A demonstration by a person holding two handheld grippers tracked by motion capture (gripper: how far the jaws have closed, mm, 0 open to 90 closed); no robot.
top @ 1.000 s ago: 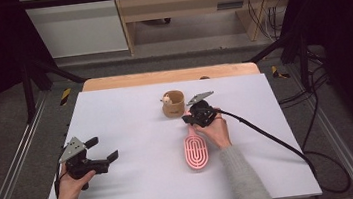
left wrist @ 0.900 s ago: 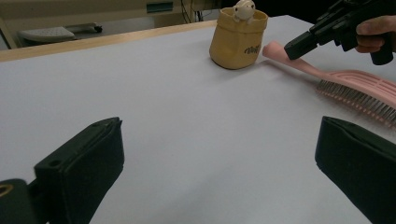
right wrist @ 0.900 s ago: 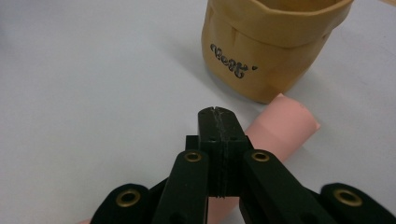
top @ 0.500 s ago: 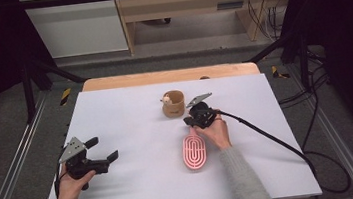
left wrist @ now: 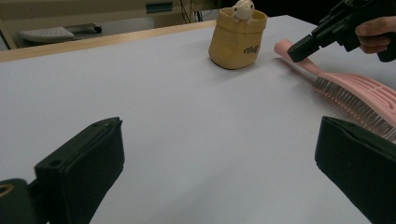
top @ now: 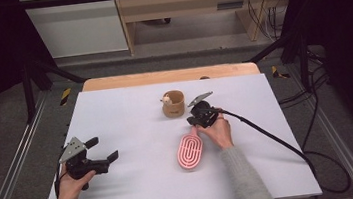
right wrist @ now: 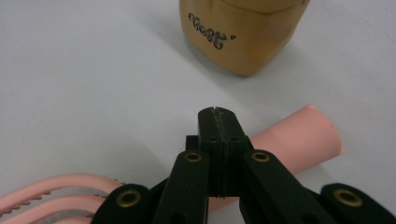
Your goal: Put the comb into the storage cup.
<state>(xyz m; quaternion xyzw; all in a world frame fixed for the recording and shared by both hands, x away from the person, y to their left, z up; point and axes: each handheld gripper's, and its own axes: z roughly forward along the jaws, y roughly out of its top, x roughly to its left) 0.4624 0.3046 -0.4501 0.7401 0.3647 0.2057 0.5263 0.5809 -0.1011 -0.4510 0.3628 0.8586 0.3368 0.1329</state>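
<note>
A pink vented hairbrush [top: 189, 152] lies on the white table [top: 116, 116], handle pointing away toward a tan cup [top: 173, 104] that holds a small pale figure [left wrist: 243, 8]. My right gripper [top: 193, 122] is shut, jaws pressed together with nothing between them. Its tip sits on or just over the brush handle [right wrist: 299, 135]; contact is unclear. The cup [right wrist: 243, 32] stands right ahead of my right gripper [right wrist: 218, 116]. My left gripper [top: 103, 148] is held open at the table's left, empty, facing the cup [left wrist: 236, 39] and the brush bristles [left wrist: 359, 93].
A wooden strip [top: 169, 76] runs along the table's far edge. The right gripper's cable [top: 269, 136] trails across the table to the right. Metal frame rails [top: 10, 163] flank both sides.
The brush head has slid slightly to the left while the right gripper stays at its handle. The left hand has not moved.
</note>
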